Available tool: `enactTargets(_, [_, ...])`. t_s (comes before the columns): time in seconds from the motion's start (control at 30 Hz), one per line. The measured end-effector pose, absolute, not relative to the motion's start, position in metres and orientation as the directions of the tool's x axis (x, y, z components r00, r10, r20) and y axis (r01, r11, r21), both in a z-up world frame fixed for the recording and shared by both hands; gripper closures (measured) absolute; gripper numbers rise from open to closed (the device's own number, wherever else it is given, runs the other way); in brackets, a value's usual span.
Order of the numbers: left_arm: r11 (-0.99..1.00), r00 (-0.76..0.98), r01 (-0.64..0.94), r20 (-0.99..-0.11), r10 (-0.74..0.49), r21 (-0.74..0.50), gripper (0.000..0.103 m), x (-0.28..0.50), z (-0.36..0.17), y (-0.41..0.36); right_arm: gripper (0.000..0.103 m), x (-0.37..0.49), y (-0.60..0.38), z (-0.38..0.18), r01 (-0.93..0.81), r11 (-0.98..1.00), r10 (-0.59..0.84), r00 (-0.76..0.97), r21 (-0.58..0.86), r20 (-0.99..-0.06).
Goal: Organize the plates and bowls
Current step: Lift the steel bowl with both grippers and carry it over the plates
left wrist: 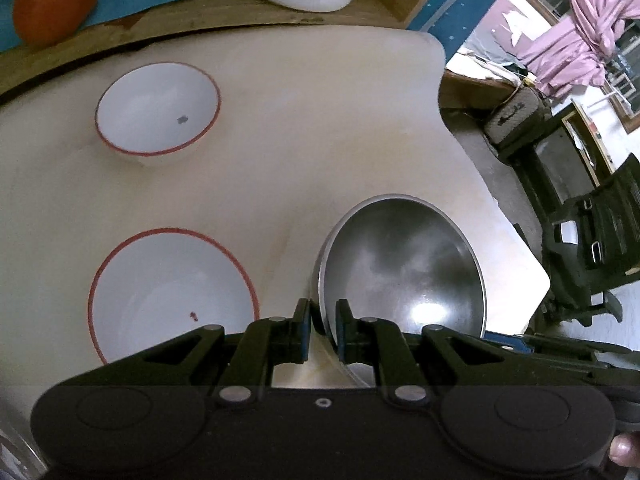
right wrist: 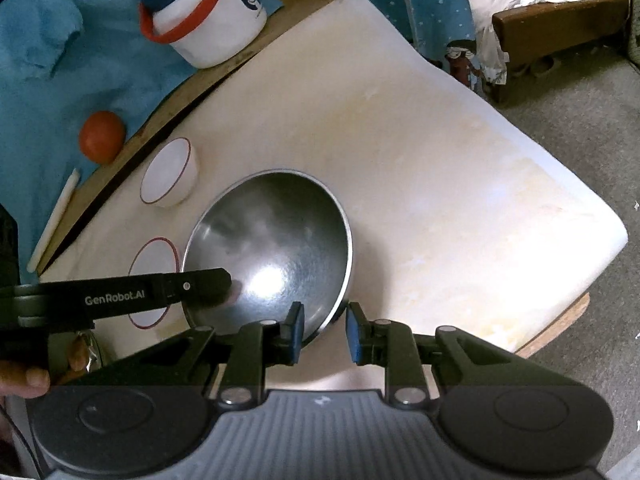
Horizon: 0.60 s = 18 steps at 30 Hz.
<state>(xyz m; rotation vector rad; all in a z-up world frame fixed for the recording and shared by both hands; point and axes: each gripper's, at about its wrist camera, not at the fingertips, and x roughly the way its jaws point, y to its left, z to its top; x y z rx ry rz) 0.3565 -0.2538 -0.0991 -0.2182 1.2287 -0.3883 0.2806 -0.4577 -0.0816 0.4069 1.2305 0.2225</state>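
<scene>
Steel bowl [left wrist: 404,264] sits tilted near the right edge of the white surface [left wrist: 300,128], and I have it from two sides. My left tongs [left wrist: 324,320] are pinched shut on its rim; my right tongs [right wrist: 324,330] straddle the opposite rim, pads not clearly pressing, so I cannot tell if they grip. Two red-rimmed white bowls [left wrist: 158,108] [left wrist: 172,292] stand toward the left edge. Past the far edge, a wooden board [left wrist: 240,16] carries blue cloth [right wrist: 60,60], an orange ball [right wrist: 102,136] and a white jar [right wrist: 212,12]. Grey floor [right wrist: 560,140] and pink drapery [left wrist: 592,20] lie beyond.
</scene>
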Motion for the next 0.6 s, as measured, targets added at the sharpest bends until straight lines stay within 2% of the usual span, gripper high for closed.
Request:
enactTargets(0.3, [0.914,0.283,0.167,-0.87,-0.404,-0.37,0.09,0.352,-0.1,-0.247,0.076,0.283,-0.457,-0.086,0.043,0.908,0.381,0.33,0.417,-0.863])
enactTargets(0.47, [0.918,0.298,0.17,-0.869,-0.395,-0.359,0.089,0.35,-0.095,-0.246,0.067,0.279,-0.459,-0.085,0.053,0.909,0.373,0.344,0.414,-0.862])
enactTargets(0.6, [0.919,0.313,0.196,-0.867,-0.388,-0.341,0.083,0.347,-0.089,-0.249,0.064,0.276,-0.461,-0.082,0.065,0.908,0.366,0.356,0.413,-0.86])
